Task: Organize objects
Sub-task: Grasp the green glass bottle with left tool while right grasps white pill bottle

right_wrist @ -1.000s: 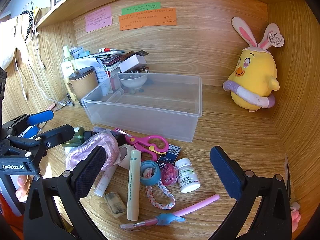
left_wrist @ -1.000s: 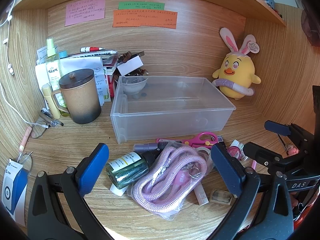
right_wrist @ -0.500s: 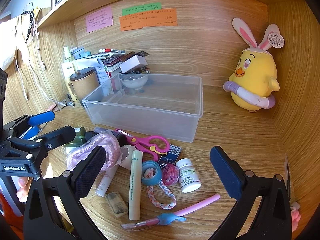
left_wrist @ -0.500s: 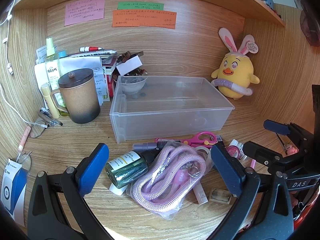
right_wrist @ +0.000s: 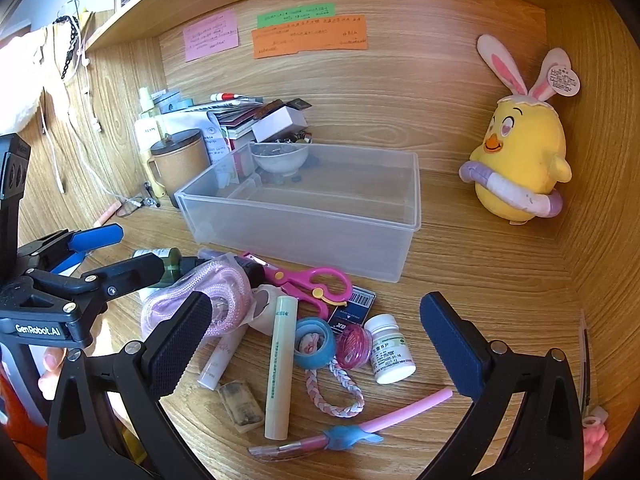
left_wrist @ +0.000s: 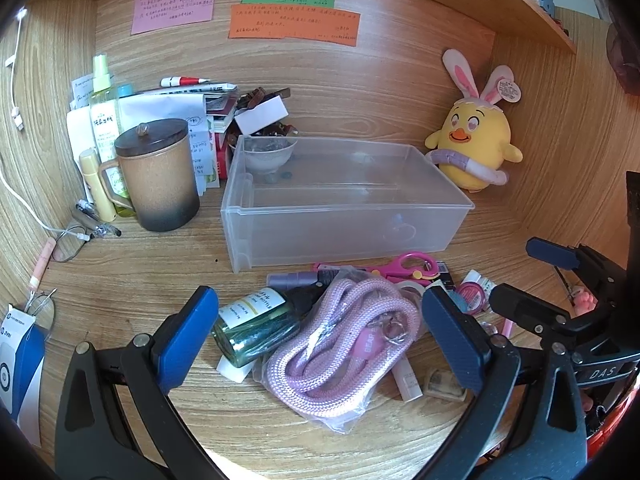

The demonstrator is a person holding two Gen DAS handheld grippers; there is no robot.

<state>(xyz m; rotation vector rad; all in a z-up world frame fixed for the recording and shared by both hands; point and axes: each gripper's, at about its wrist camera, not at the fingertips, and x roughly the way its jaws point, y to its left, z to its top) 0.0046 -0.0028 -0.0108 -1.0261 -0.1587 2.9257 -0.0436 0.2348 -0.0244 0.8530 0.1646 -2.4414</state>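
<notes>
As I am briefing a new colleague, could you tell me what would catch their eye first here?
The yellow chick plush with rabbit ears stands in the back right corner. A clear plastic bin sits mid-desk, with clutter in front: pink scissors and a coiled pink rope. Both grippers, left and right, are open above it.

Clear plastic bin (right_wrist: 320,216), pink scissors (right_wrist: 308,282) before it, white pill bottle (right_wrist: 389,354), right gripper (right_wrist: 316,344) jaws spread wide.
</notes>
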